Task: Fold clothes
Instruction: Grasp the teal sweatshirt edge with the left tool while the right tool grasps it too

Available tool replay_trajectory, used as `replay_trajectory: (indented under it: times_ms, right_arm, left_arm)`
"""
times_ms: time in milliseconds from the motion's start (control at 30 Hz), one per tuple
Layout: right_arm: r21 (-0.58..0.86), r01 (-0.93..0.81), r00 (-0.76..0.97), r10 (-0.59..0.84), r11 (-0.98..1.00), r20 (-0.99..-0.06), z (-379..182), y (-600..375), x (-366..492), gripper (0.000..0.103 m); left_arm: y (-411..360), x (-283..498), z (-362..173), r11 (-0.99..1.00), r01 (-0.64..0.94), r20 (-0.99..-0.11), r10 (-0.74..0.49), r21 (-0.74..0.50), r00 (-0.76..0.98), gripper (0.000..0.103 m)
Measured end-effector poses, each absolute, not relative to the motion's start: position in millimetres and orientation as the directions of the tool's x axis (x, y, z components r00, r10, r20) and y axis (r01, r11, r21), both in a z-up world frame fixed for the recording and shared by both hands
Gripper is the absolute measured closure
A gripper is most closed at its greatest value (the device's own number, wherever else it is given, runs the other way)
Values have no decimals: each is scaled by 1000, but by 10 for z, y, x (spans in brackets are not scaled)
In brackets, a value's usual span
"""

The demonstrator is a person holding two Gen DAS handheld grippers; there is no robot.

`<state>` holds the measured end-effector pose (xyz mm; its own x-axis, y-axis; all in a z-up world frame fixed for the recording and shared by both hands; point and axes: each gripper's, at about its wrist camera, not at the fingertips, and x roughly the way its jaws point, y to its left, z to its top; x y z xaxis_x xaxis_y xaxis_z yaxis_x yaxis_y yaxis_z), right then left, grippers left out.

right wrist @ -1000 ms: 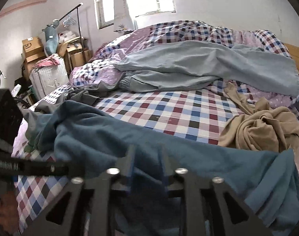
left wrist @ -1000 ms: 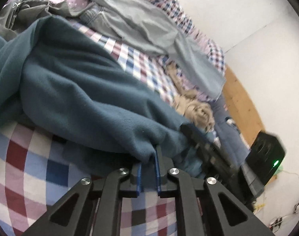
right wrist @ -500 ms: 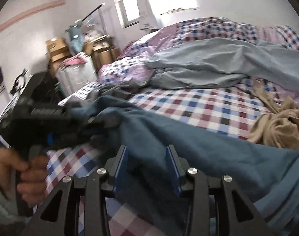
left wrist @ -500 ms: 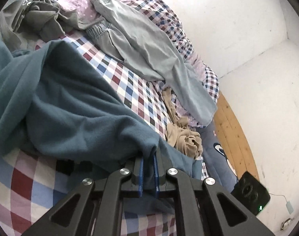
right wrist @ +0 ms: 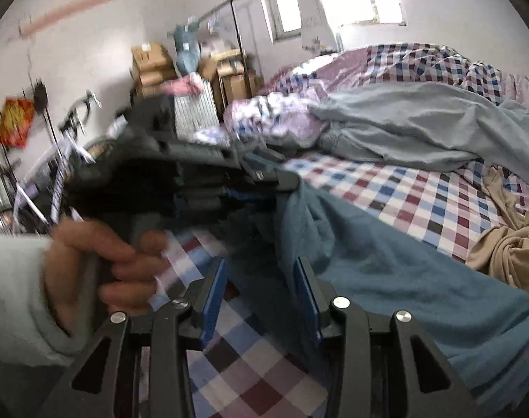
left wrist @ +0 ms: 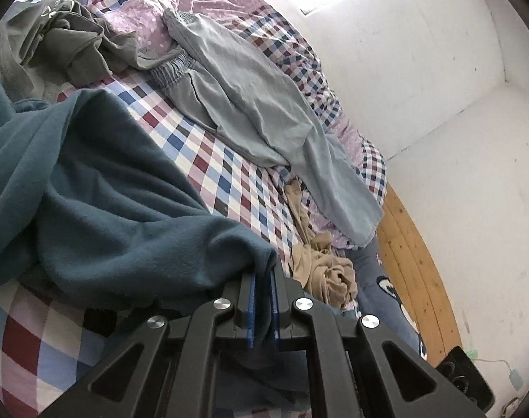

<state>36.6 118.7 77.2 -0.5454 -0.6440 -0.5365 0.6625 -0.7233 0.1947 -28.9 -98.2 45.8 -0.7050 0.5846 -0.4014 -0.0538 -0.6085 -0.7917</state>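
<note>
The left tongs (left wrist: pixel 262 299) are clamping a bunched edge of the teal fleece garment (left wrist: pixel 100 202), which is lying in heavy folds across the checked bed (left wrist: pixel 226 174). Since the blue pads are biting only a thick wad near the hem, the cloth is probably at risk of sliding out if it is being pulled hard, or of dragging the whole heap along instead of spreading flat. Further right, the grey trousers (left wrist: pixel 250 104) and the beige garment (left wrist: pixel 327 271) are lying close by, and a wide sweep could be catching them into the fold. The right tongs (right wrist: pixel 261 296) are standing open with their blue pads apart, hovering over the fleece without gripping it; closing here, they are likely taking several layers at once, or a wrong spot, leaving the fold crooked.
</note>
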Motion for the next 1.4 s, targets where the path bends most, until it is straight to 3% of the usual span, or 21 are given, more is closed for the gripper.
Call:
replay_trajectory:
  times_ms: [133, 333, 567, 733, 800, 833, 867, 900, 967, 1200, 1400]
  right_arm:
    - [234, 688, -508, -686, -687, -521, 803, 1226, 398, 60]
    - [104, 690, -501, -577, -716, -645, 545, 965, 414, 60]
    - [-66, 650, -553, -412, -757, -724, 225, 762, 343, 60]
    - [-103, 643, -579, -394, -759, -713, 184, 698, 339, 61]
    - [-103, 629, -588, -384, -771, -712, 182, 699, 301, 75]
    - [-104, 619, -594, -376, -779, -711, 181, 702, 278, 92]
    - [-105, 603, -604, -366, -791, -708, 198, 706, 268, 100]
    - [-97, 608, -604, -379, -788, -701, 246, 715, 283, 100]
    - [-83, 618, -604, -405, -782, -687, 341, 733, 313, 100]
    - [42, 662, -606, -566, -749, -559, 933, 951, 543, 101]
    - [273, 710, -565, -756, -649, -330, 1496, 1339, 674, 101]
  left_arm:
    - [-1029, -296, 494, -612, -52, -384, 558, -789, -735, 98]
    - [-1168, -216, 593, -582, -76, -305, 527, -810, -793, 98]
    - [-1168, -282, 622, -606, -90, -320, 533, -790, -783, 98]
    - [-1204, -310, 561, -581, -82, -322, 557, -810, -766, 98]
    - [-1216, -323, 545, -575, -79, -326, 566, -814, -757, 93]
    - [-1224, -324, 536, -572, -74, -329, 568, -817, -755, 89]
    - [-1233, -326, 526, -569, -69, -333, 570, -819, -752, 72]
    - [-1241, -327, 517, -567, -64, -336, 572, -821, -749, 47]
    - [-1288, -300, 498, -547, -56, -322, 569, -835, -757, 25]
    - [-1502, -191, 571, -544, -44, -315, 547, -838, -776, 22]
    - [-1647, 87, 667, -555, -72, -292, 539, -828, -790, 22]
